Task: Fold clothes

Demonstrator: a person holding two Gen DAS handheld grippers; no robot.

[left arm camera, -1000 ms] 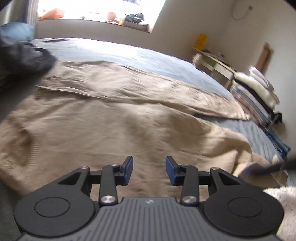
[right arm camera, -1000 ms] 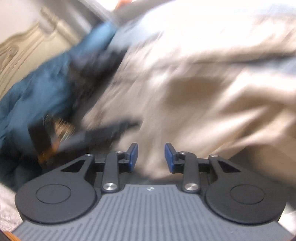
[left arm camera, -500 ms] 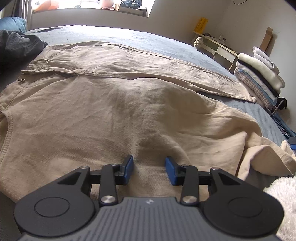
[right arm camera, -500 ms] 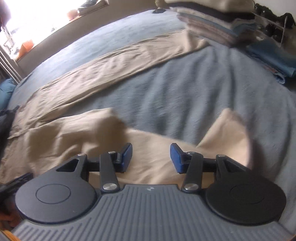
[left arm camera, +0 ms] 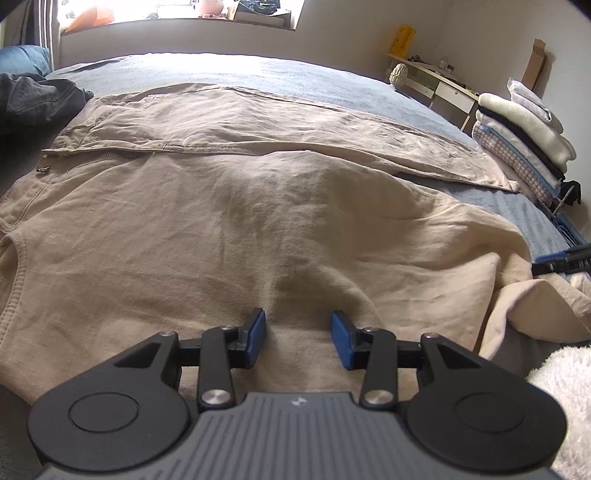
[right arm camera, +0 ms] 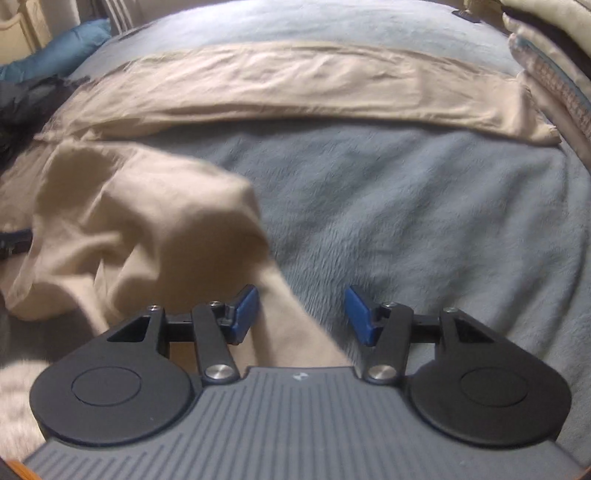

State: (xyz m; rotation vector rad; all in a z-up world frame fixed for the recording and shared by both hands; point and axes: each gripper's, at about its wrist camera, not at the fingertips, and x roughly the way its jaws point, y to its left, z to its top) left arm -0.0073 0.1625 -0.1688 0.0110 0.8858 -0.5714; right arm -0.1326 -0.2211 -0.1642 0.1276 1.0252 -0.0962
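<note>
Both wrist views low, close, facing across bed [left arm camera: 295, 74]; sharing beige trousers [left arm camera: 258, 221]

Blurring across the crumpled beige trouser leg [right arm camera: 147, 229]; running off the right edge, the stack of folded cream and checked laundry [right arm camera: 554, 74].

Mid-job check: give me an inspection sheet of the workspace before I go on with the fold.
Surface: bed with a blue-grey blanket, bare between the trouser legs.
Job's things: beige trousers spread on the bed; far leg lies flat, near leg is rumpled and partly folded back.
Clutter: dark garment by the waistband end; stack of folded laundry at the leg end.
Grippers: left gripper open over the trouser seat, holding nothing; right gripper open over the near leg's edge, holding nothing.
Cables: nothing seen.
Surroundings: window sill with items, white desk by the wall.
</note>
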